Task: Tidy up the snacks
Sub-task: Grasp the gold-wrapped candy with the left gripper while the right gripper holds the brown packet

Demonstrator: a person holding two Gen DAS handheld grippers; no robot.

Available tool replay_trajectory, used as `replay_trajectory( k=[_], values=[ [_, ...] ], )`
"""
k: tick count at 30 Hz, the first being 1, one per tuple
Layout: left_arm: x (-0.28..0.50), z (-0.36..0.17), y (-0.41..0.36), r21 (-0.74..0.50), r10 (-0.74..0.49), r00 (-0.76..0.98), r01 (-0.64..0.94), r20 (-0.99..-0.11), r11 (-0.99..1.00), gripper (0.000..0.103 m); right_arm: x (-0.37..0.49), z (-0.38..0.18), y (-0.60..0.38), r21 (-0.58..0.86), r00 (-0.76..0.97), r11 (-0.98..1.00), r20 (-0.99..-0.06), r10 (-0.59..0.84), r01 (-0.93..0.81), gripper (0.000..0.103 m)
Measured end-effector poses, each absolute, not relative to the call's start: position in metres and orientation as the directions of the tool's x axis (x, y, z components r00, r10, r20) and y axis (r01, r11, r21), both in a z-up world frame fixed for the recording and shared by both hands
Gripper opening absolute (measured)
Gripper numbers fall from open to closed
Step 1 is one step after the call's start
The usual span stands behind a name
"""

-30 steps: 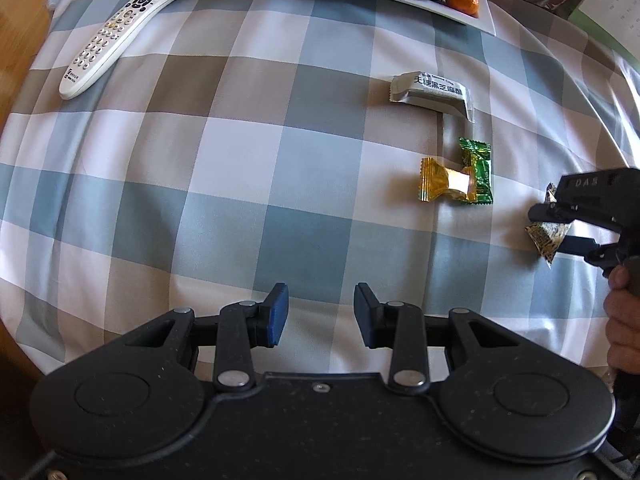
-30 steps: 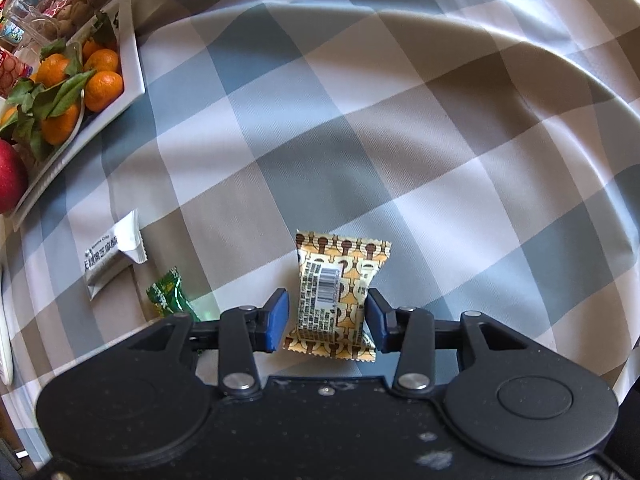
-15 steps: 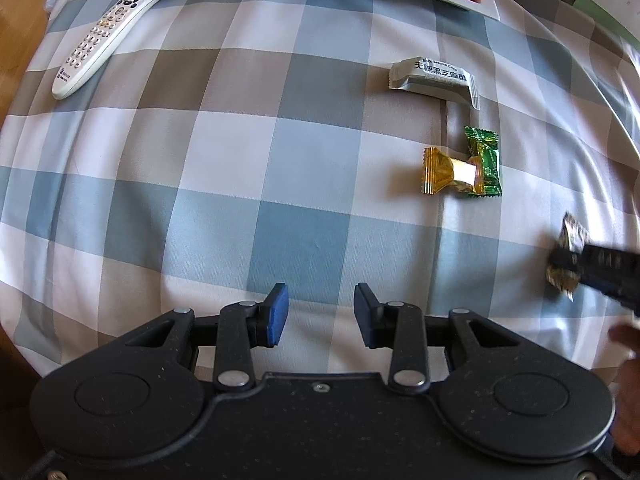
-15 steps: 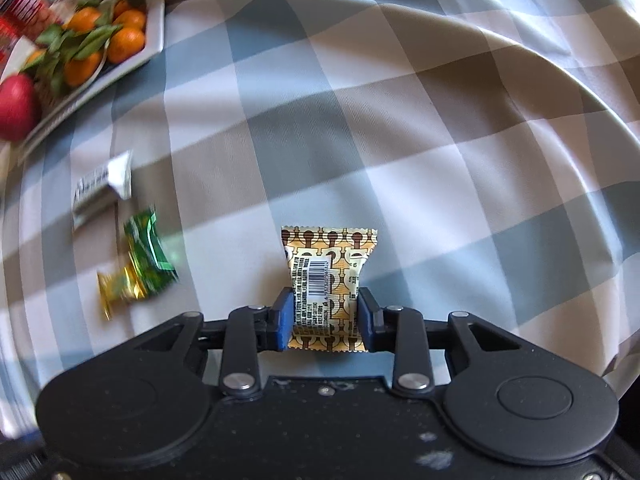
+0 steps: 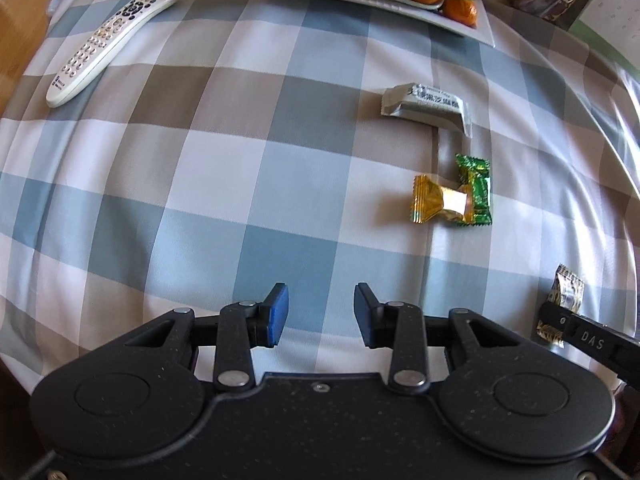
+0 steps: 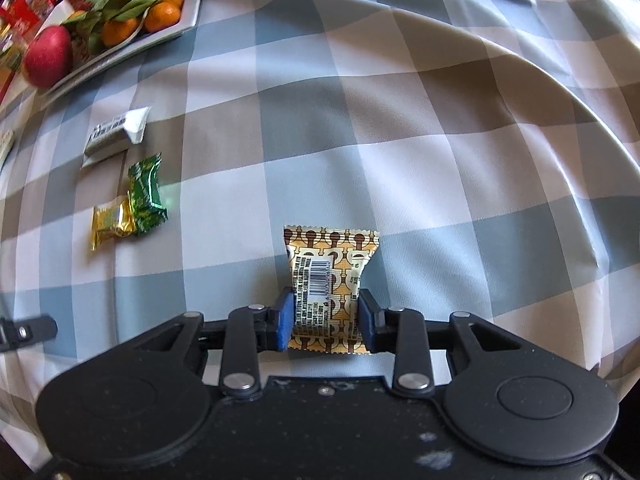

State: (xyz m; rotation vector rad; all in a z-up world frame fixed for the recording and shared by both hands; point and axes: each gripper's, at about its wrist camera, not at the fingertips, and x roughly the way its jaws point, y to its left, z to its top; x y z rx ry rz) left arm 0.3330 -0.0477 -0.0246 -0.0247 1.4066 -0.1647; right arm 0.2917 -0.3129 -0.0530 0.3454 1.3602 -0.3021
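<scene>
Right gripper (image 6: 325, 320): jaws clenched on the brown-patterned snack packet (image 6: 329, 280), gripped at its lower half; its upper half projects forward of the pads.
Left gripper (image 5: 320, 316): jaws released, nothing between the pads, above the checked tablecloth (image 5: 248, 184).
Gold candy (image 5: 434, 199): ahead and right of the left jaws, touching the green candy (image 5: 476, 190).
White wrapped bar (image 5: 426, 107): just beyond the candies.
Remote control (image 5: 110, 40): far ahead, left of the left jaws.
Fruit tray (image 5: 472, 28): farthest, holding tangerines.
</scene>
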Motion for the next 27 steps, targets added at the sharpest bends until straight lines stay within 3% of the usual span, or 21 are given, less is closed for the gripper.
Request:
replay_trajectory(
  k=[11,20,27],
  values=[
    [0.321,-0.018,-0.071,-0.085,-0.145,0.252,0.236,-0.957,0.968,0.046,0.293,-0.054,-0.308,0.058,0.18,0.921,-0.984,-0.014,0.385,0.041],
    [0.352,-0.009,-0.096,0.015,-0.036,0.285,0.177,-0.958,0.984,0.046,0.292,-0.055,-0.301,0.027,0.18,0.937,-0.983,-0.038,0.348,0.04],
    [0.38,-0.013,-0.12,0.021,-0.021,0.284,0.145,-0.959,0.989,0.047,0.294,-0.055,-0.31,0.05,0.164,0.925,-0.986,-0.014,0.377,0.036]
  ],
)
